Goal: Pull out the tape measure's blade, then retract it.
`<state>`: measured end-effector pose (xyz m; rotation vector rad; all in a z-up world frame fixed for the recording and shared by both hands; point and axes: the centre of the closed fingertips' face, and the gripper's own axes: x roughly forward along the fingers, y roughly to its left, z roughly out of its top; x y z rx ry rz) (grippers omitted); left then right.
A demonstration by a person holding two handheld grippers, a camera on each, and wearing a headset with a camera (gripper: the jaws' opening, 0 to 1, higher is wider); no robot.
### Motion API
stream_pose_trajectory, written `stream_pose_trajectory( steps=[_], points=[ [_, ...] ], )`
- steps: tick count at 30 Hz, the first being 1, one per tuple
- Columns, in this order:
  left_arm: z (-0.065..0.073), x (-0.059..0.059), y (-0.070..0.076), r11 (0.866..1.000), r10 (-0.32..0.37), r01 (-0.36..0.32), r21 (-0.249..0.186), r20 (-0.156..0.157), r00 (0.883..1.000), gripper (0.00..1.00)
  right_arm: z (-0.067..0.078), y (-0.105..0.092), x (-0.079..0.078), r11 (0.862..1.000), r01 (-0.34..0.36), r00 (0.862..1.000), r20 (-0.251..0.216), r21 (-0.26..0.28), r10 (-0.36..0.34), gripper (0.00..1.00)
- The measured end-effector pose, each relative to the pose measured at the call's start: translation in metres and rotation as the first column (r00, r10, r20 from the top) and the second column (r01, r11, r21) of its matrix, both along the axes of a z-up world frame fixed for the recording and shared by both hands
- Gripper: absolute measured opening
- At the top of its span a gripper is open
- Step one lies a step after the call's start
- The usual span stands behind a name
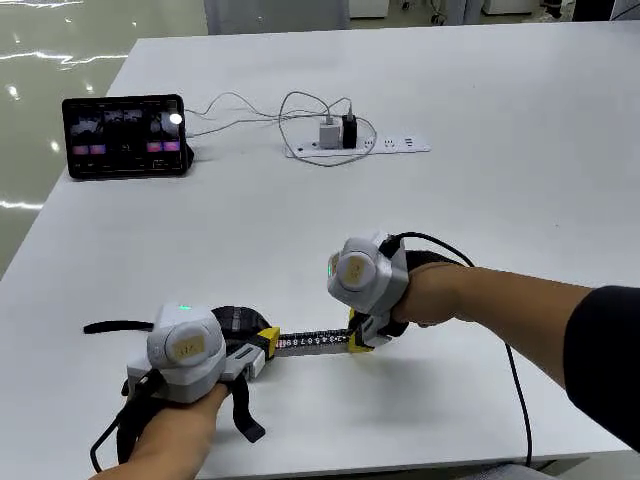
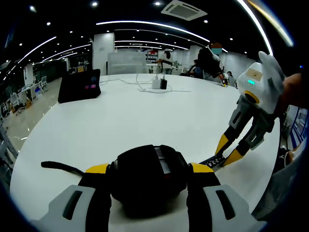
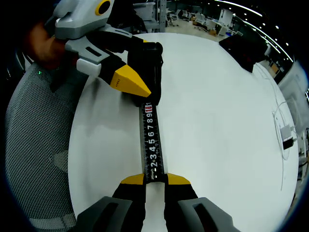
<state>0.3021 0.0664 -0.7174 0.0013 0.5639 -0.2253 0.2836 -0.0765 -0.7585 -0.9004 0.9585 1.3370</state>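
Observation:
A black tape measure case (image 1: 243,324) (image 2: 149,174) (image 3: 148,63) lies near the table's front edge, and my left gripper (image 1: 252,357) (image 2: 150,170) is shut on it. Its numbered blade (image 1: 312,343) (image 3: 151,145) runs out a short way to the right. My right gripper (image 1: 360,340) (image 3: 154,180) is shut on the blade's tip, and it shows in the left gripper view (image 2: 226,155) at the right. In the right gripper view the left gripper (image 3: 126,79) comes in from the upper left.
A white table (image 1: 420,210) carries a dark tablet (image 1: 126,134) at the back left and a power strip with chargers and looped cables (image 1: 345,137) at the back middle. A black strap (image 1: 118,326) lies left of the case. A mesh chair (image 3: 34,145) stands beside the table.

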Motion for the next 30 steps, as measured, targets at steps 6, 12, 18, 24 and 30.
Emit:
stream_pose_trajectory(
  steps=[6, 12, 18, 24, 30],
  points=[
    [0.000, 0.000, 0.000, 1.000, 0.000, 0.000, -0.002, 0.000, 1.000, 0.59, 0.000, 0.002, 0.000, 1.000, -0.001, 1.000, 0.000, -0.001, 0.001, 0.10],
    [0.000, -0.001, 0.000, 1.000, 0.000, 0.000, -0.005, -0.001, 1.000, 0.59, 0.000, 0.004, 0.001, 1.000, 0.000, 1.000, -0.001, 0.002, 0.000, 0.10],
    [0.000, -0.001, 0.000, 1.000, 0.000, 0.000, -0.007, -0.001, 1.000, 0.59, 0.000, 0.006, 0.000, 1.000, 0.003, 1.000, -0.001, 0.006, -0.003, 0.10],
    [0.000, -0.001, 0.000, 1.000, 0.000, 0.000, -0.008, -0.001, 1.000, 0.59, 0.000, 0.008, 0.000, 1.000, 0.000, 1.000, -0.001, 0.008, 0.000, 0.10],
    [0.000, -0.001, 0.000, 1.000, 0.000, 0.000, -0.010, -0.002, 1.000, 0.59, 0.001, 0.010, 0.000, 1.000, -0.003, 1.000, 0.000, 0.011, 0.003, 0.11]
  ],
)
